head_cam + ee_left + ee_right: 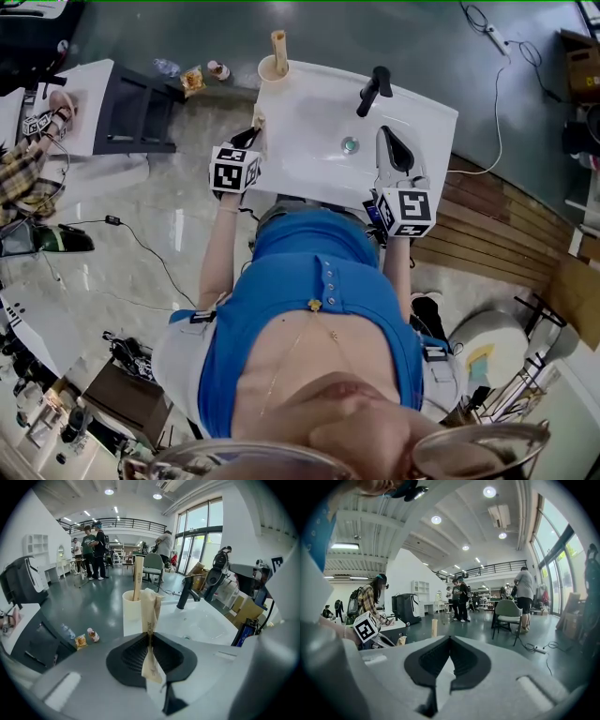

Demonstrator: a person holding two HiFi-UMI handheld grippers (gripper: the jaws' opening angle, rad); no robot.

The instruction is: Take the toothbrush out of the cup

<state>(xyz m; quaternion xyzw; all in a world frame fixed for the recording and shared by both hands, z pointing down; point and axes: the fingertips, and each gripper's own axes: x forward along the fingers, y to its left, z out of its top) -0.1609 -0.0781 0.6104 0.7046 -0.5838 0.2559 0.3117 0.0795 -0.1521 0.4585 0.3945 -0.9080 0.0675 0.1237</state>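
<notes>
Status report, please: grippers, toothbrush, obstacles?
Left hand-held gripper shut on paper-wrapped toothbrush, outside cup. Right hand-held gripper shut, empty. One stick stands in cup.

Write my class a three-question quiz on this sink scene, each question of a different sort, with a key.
1. True or false: the right tongs stand wide open.
2. The left tongs grip: A) a sponge, B) a paper-wrapped strip, C) nothing.
3. Fill in: the wooden stick stands upright in the white ____.
Key: 1 false; 2 B; 3 cup.
</notes>
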